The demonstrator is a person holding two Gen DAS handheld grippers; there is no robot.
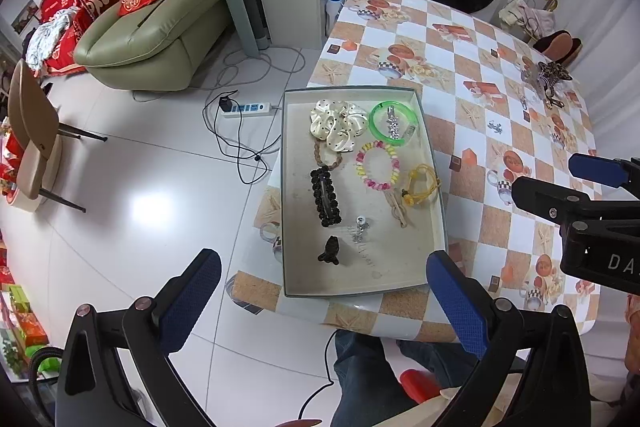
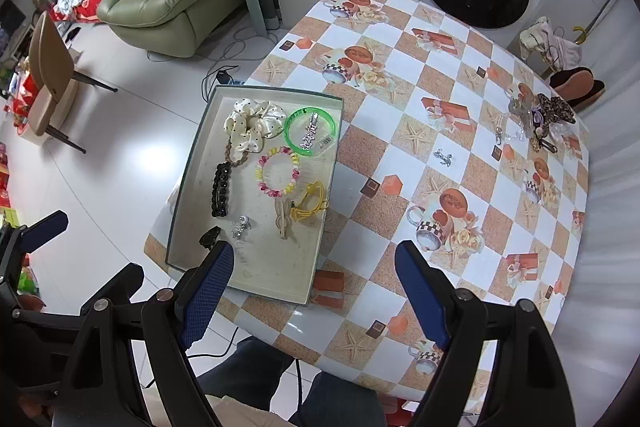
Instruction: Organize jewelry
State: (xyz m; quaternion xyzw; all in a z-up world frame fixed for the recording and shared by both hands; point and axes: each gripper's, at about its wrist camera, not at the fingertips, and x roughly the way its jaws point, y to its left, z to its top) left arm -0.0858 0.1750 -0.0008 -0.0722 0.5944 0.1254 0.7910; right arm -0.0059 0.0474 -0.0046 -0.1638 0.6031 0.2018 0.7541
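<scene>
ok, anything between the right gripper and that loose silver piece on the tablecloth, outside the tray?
Nothing visible. The right gripper is open and empty above the table's near edge; only bare tablecloth lies between it and the silver piece. The tray sits off to the left.

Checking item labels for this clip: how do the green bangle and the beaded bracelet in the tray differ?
The green bangle is one smooth translucent ring; the beaded bracelet is strung from pink, yellow and white beads. The bangle has a silver clip lying across it; the bracelet's middle is bare. The bangle lies farther from the grippers. Both lie flat in the tray.
</scene>
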